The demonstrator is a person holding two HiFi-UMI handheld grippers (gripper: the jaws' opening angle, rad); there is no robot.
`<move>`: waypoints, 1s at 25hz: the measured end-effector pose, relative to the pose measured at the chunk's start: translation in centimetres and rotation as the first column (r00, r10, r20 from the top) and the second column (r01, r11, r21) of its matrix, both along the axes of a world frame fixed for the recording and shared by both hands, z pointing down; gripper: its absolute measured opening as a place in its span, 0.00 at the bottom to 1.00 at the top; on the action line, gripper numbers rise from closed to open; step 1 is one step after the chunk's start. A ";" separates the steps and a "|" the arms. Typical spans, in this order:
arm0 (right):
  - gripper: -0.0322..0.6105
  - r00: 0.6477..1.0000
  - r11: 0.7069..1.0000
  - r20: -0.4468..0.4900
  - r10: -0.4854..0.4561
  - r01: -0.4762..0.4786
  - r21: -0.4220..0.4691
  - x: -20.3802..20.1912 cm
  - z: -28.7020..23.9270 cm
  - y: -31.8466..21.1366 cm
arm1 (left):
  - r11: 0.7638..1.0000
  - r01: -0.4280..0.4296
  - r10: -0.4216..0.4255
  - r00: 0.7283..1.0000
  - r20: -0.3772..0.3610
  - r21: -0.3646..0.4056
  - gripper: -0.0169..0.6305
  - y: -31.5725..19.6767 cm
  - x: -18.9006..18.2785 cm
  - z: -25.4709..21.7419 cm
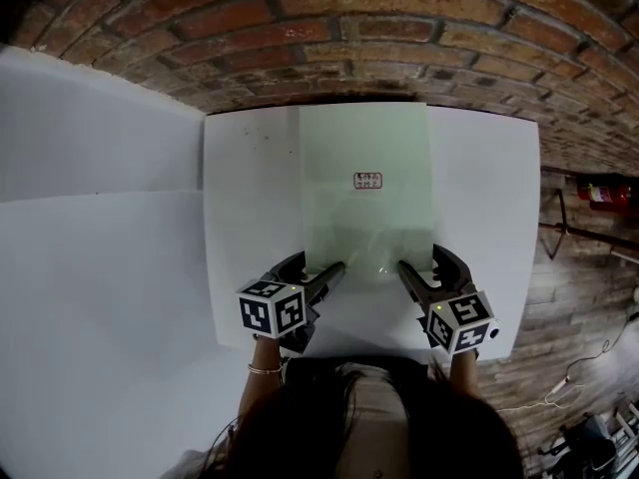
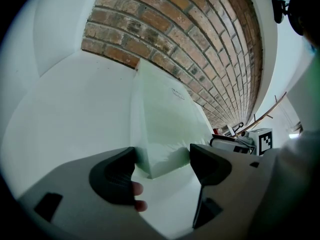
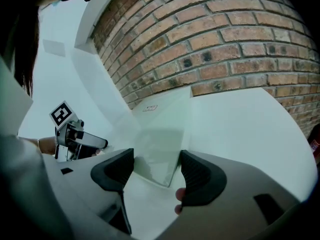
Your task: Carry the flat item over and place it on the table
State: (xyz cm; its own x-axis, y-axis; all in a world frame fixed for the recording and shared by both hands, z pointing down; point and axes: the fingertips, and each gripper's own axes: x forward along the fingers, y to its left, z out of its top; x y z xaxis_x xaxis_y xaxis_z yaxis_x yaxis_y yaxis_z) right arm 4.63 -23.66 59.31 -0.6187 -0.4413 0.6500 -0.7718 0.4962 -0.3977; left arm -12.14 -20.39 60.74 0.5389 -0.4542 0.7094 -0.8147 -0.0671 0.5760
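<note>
Pale green translucent sheet point(image 1: 364, 208) is lying on a white table point(image 1: 479, 198), its red-printed label point(image 1: 367, 180) illegible. Left gripper point(image 1: 312, 267) and right gripper point(image 1: 424, 265) are gaping astride its near corners.

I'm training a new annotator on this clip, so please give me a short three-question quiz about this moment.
1. True or false: the pale green translucent flat sheet bears a small rectangular label.
2. Multiple choice: the jaws of the left gripper and the right gripper are A) both apart, each with a corner of the sheet between them; B) both together; C) one apart, one together.
3. Fill in: the wall behind the white table is made of ____.

Key: 1 true; 2 A; 3 brick.
</note>
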 end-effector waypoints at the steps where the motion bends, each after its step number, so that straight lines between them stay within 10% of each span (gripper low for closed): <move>1: 0.55 1.000 1.000 -0.002 -0.001 0.001 -0.001 0.0 0.1 0.0 | 1.000 -0.001 0.001 1.000 0.001 -0.001 0.58 0.0 0.0 0.0; 25: 0.55 0.999 1.000 -0.032 -0.006 0.006 -0.006 -0.2 1.0 -0.1 | 0.999 -0.020 0.020 1.000 -0.005 -0.027 0.58 -0.1 -0.1 1.3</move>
